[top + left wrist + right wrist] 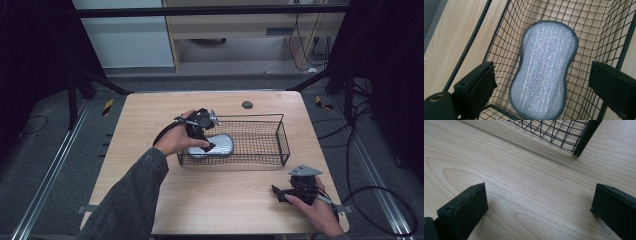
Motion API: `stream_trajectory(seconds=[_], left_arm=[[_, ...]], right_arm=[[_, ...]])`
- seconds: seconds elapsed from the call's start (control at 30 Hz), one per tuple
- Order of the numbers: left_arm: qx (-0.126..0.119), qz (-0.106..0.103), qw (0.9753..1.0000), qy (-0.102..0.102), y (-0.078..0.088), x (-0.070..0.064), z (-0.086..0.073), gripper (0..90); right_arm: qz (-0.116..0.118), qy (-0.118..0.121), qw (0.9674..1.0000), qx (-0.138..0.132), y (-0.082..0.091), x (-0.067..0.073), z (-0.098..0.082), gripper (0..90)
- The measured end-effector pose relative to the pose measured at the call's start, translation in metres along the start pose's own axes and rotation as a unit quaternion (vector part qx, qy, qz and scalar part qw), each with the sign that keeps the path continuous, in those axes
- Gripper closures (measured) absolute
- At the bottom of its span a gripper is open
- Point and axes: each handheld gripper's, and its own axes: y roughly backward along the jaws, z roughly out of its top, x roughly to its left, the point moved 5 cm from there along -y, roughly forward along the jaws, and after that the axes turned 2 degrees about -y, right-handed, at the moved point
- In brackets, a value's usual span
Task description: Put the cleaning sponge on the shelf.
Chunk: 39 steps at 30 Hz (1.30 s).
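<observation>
Sponge pad (543, 72) flat in basket (280, 131), long axis running away from L gripper (541, 85); jaws apart, prob. clear of pad; R gripper (539, 207) apart, idle on bench (524, 185)

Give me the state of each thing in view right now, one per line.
Scrubber: lying flat in the basket's left end, released, touched by neither jaw.
Basket: upright on the table, holding just the scrubber.
Left gripper: open, jaws apart on either side of the scrubber, above the basket.
Right gripper: open, nothing between the jaws, low over bare table near the basket's corner.
</observation>
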Motion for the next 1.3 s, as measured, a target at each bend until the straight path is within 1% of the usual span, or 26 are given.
stream_trajectory(seconds=[0.47,0.53,0.57,0.6,0.7,0.77,0.87,1.07,1.13,1.23,1.3], left_arm=[[-0.010,-0.001,0.9999,-0.002,0.006,-0.003,0.002,6.0],[-0.014,0.006,0.9999,-0.005,0.007,-0.004,0.002,5.9],[-0.017,0.008,0.9998,-0.003,0.008,-0.004,0.001,5.9],[-0.018,0.008,0.9998,0.001,0.008,-0.004,0.001,5.6],[-0.020,0.009,0.9998,-0.001,0.010,-0.006,0.001,4.5],[-0.021,0.011,0.9997,-0.006,0.013,-0.008,0.001,4.5],[-0.028,0.013,0.9995,-0.004,0.017,-0.011,0.002,4.3],[-0.036,0.013,0.9992,-0.009,0.022,-0.017,0.004,4.0],[-0.044,0.015,0.9989,-0.010,0.025,-0.020,0.007,4.0],[-0.050,0.014,0.9986,-0.011,0.027,-0.023,0.009,3.8],[-0.055,0.012,0.9983,-0.012,0.029,-0.029,0.011,3.7]], right_arm=[[0.000,0.000,1.0000,0.000,0.000,0.000,0.000,0.4],[0.000,0.000,1.0000,0.000,0.000,0.000,0.000,0.4],[0.000,0.000,1.0000,0.000,0.000,0.000,0.000,0.4],[0.000,0.000,1.0000,0.000,0.000,0.000,0.000,0.3],[0.000,-0.001,1.0000,0.000,0.000,0.000,0.000,0.4],[0.000,0.000,1.0000,0.000,0.000,0.000,0.000,0.3],[0.000,-0.001,1.0000,0.000,0.000,0.000,0.000,0.4],[0.000,0.000,1.0000,0.001,0.000,0.000,0.000,0.4],[0.000,-0.001,1.0000,0.000,0.000,0.000,0.000,0.3],[0.000,0.000,1.0000,0.000,0.000,0.000,0.000,0.4],[0.000,0.001,1.0000,0.000,0.000,0.000,0.000,0.3]])
